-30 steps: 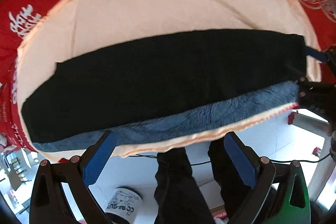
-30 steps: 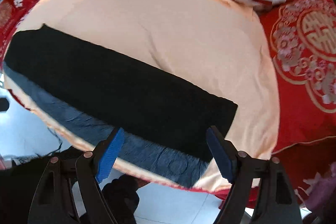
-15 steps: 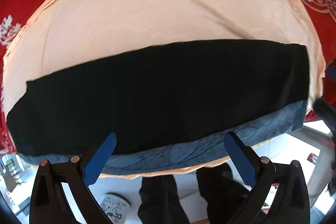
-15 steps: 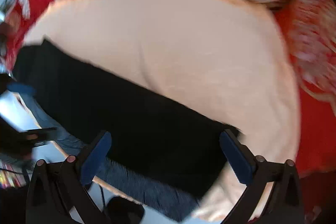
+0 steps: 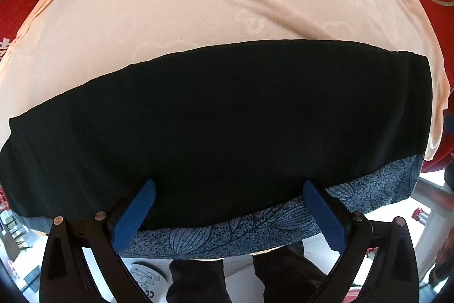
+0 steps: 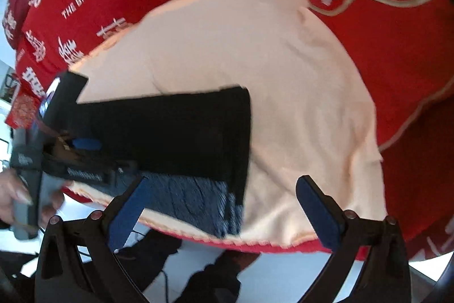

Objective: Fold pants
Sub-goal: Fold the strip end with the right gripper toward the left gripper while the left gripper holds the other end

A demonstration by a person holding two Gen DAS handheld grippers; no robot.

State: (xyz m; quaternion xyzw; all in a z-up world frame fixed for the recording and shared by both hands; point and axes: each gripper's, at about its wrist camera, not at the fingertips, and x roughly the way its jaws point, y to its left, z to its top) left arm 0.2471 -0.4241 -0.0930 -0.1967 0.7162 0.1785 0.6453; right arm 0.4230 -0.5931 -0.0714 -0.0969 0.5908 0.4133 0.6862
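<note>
The black pants (image 5: 227, 110) lie flat as a long folded band across a peach cloth (image 5: 198, 4). A blue-grey leaf-patterned fabric (image 5: 255, 232) shows along their near edge. My left gripper (image 5: 229, 185) hangs open just above that near edge, pointing straight down, with nothing between its fingers. In the right wrist view the pants (image 6: 176, 132) end squarely at the right, with the patterned fabric (image 6: 193, 203) below. My right gripper (image 6: 224, 181) stands wide open over that right end, gripping nothing. The left gripper (image 6: 71, 155) shows there over the pants' left part, held by a hand (image 6: 14, 195).
The peach cloth (image 6: 298, 75) covers a red bedspread (image 6: 383, 61) with white and gold lettering. The near edge drops to a white floor (image 6: 184, 260). A person's dark legs (image 5: 198, 280) and a printed white cup (image 5: 144, 274) are below that edge.
The left gripper has come down closer to the pants. The right gripper has swung and rolled toward the pants' right end, and its jaws have widened.
</note>
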